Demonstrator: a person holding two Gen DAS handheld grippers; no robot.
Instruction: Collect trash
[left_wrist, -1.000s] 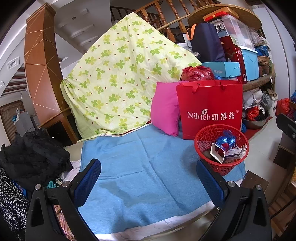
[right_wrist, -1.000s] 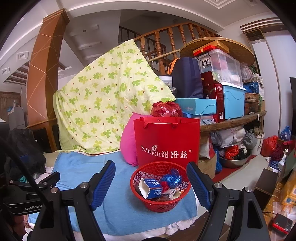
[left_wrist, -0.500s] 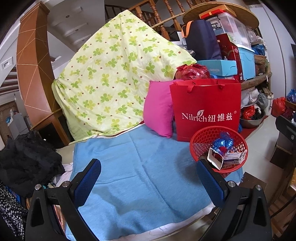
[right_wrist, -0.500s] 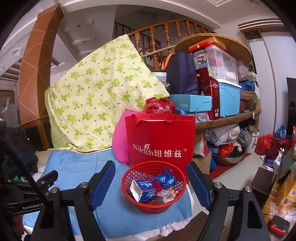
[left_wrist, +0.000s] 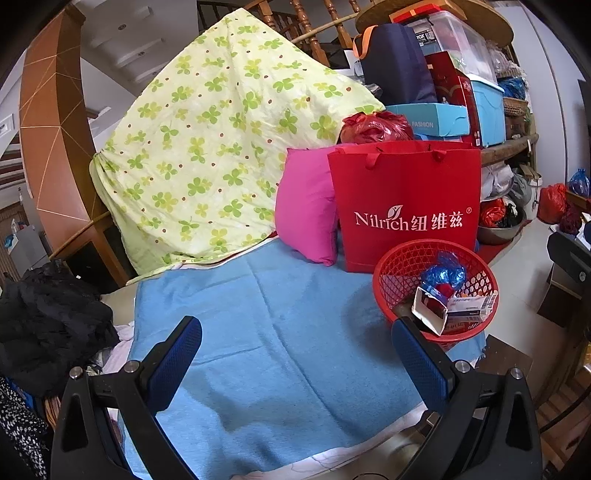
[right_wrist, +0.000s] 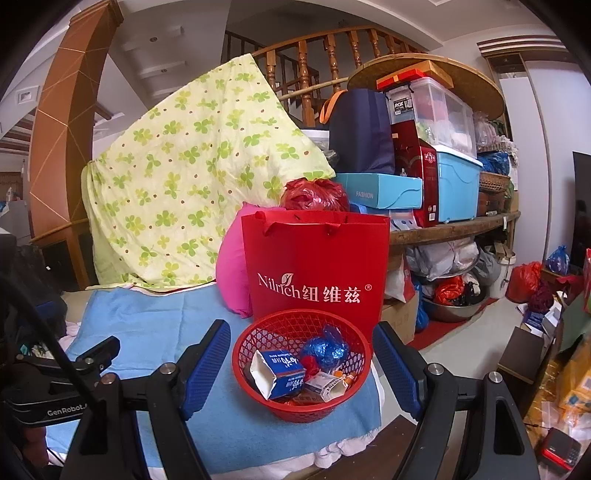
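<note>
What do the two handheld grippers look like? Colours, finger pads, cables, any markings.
Both match: the left gripper and right gripper have matte black angular frames with silver screw heads at the finger bases. Their fingers carry long blue pads with a fine mesh texture. In the right wrist view, the left gripper's black body shows white "GenRobot" lettering, and a black cable curves across it. No hands or sleeves visible.

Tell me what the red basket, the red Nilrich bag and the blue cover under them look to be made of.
Red basket: moulded plastic, judging by its glossy lattice wall. Red Nilrich bag: likely stiff coated paper, with flat creased panels and ribbon-like handles. Blue cover: soft matte fabric, probably terry or fleece, given its fuzzy nap and fold lines.
</note>
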